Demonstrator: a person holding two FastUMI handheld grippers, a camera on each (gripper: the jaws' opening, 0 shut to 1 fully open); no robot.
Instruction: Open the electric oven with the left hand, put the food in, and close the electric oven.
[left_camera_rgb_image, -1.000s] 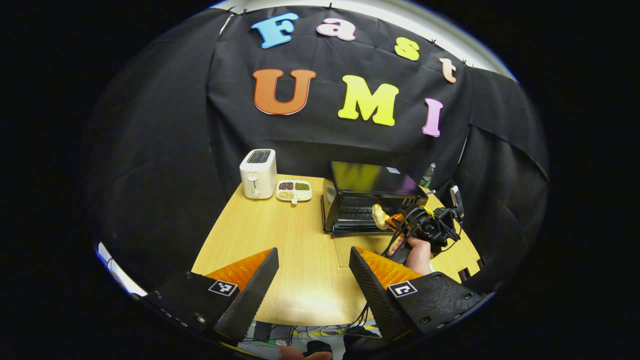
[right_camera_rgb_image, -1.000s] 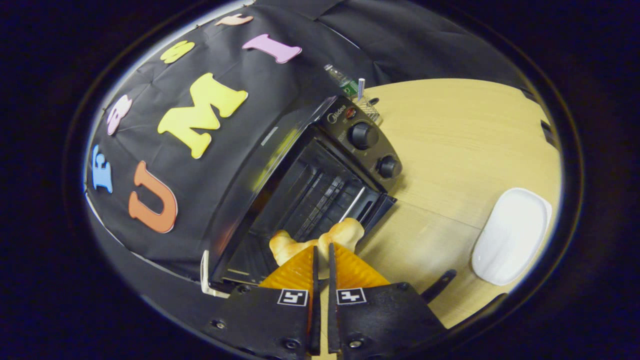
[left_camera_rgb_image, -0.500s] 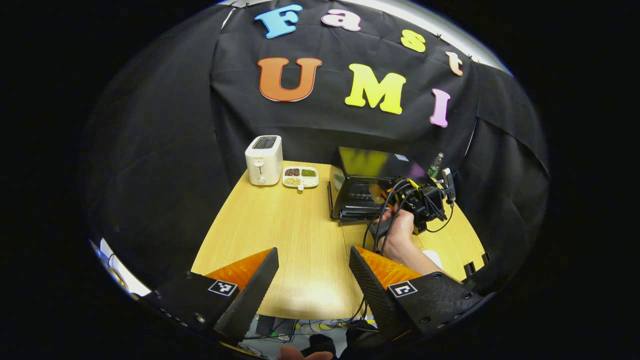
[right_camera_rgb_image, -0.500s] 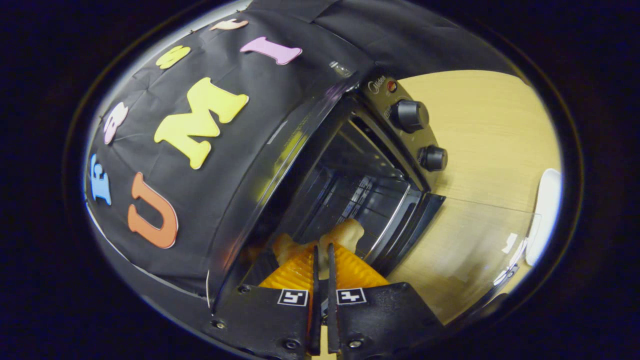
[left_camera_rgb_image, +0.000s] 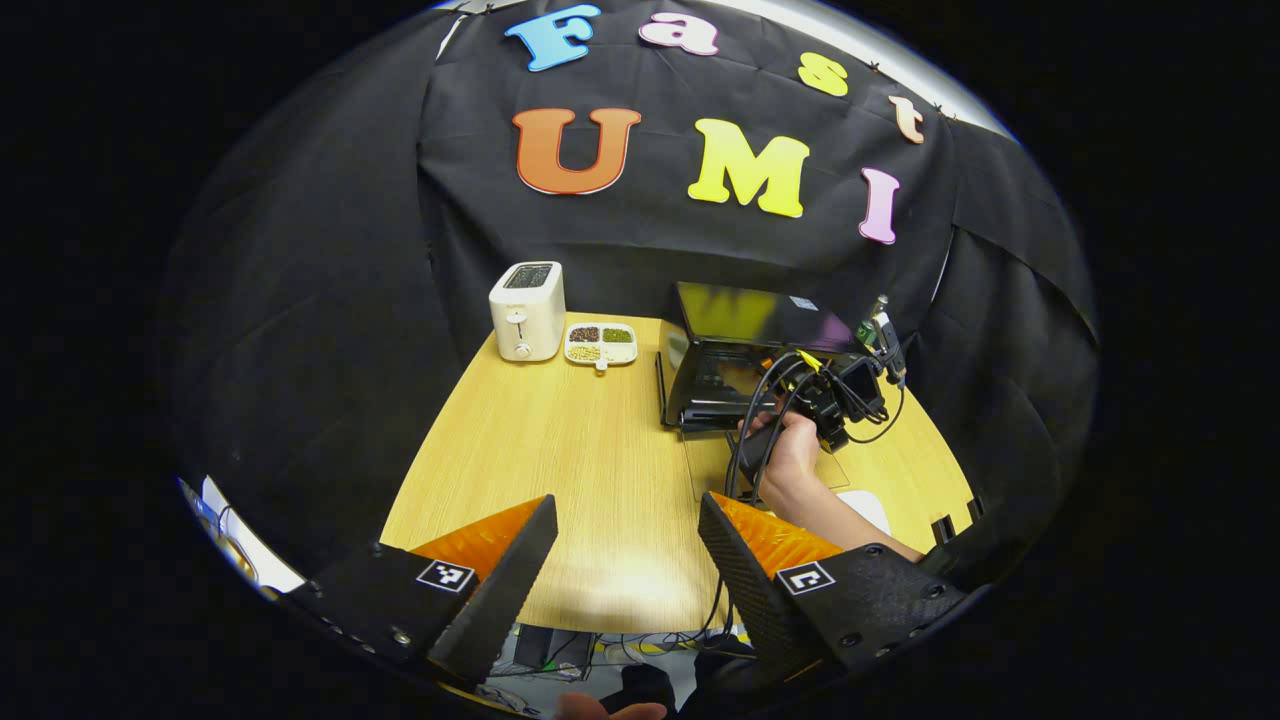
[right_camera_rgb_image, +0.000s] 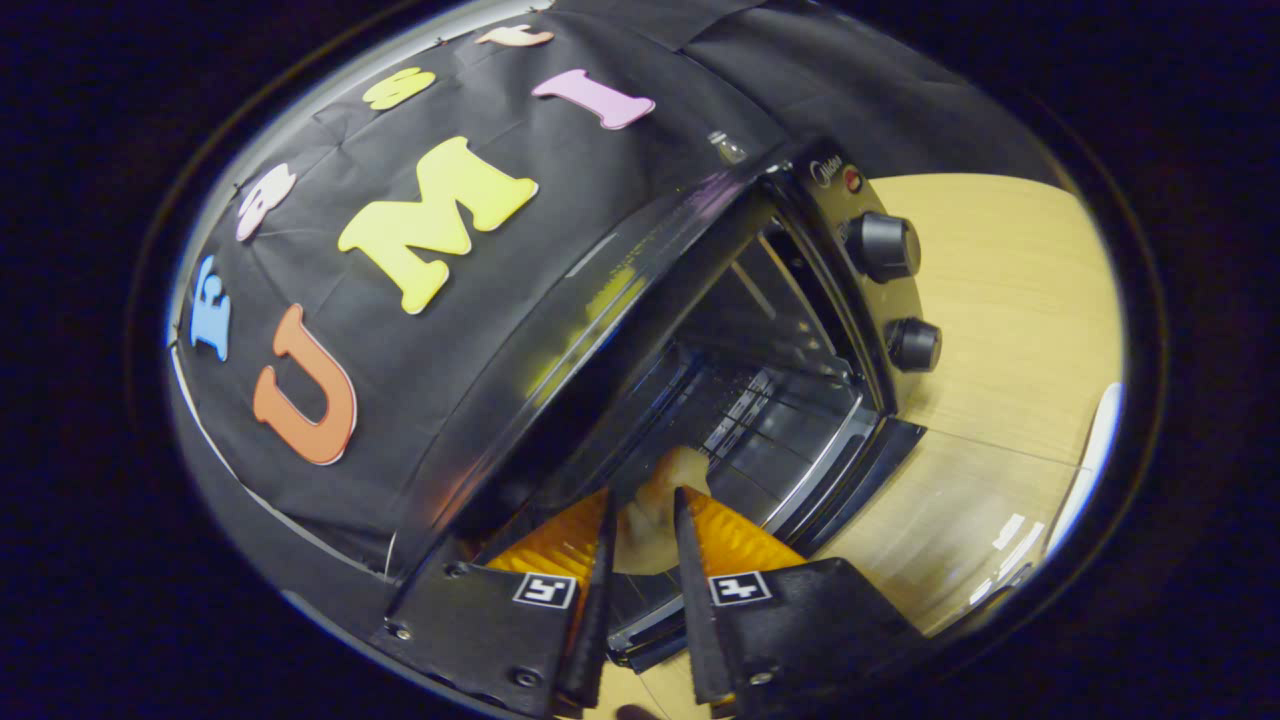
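The black electric oven (left_camera_rgb_image: 745, 345) stands at the table's far right with its glass door (left_camera_rgb_image: 720, 465) folded down flat. A hand (left_camera_rgb_image: 790, 455) holds my right gripper (left_camera_rgb_image: 830, 395) at the oven's mouth. In the right gripper view the oven (right_camera_rgb_image: 640, 330) is tilted and close, and my right gripper (right_camera_rgb_image: 643, 495) reaches into the cavity. Its fingers stand apart, with the pale bread-like food (right_camera_rgb_image: 672, 470) lying between them on the rack. My left gripper (left_camera_rgb_image: 625, 560) hangs open over the table's near edge, holding nothing.
A white toaster (left_camera_rgb_image: 525, 310) and a divided dish of beans (left_camera_rgb_image: 600, 345) sit at the back left of the wooden table (left_camera_rgb_image: 560, 450). A bottle (left_camera_rgb_image: 868, 325) stands behind the oven. A white plate (left_camera_rgb_image: 865, 505) lies near the forearm. Two knobs (right_camera_rgb_image: 885, 245) face outward.
My right gripper has pushed deeper into the oven with the food, and its fingers have parted from nearly shut to clearly apart. The left gripper has barely moved.
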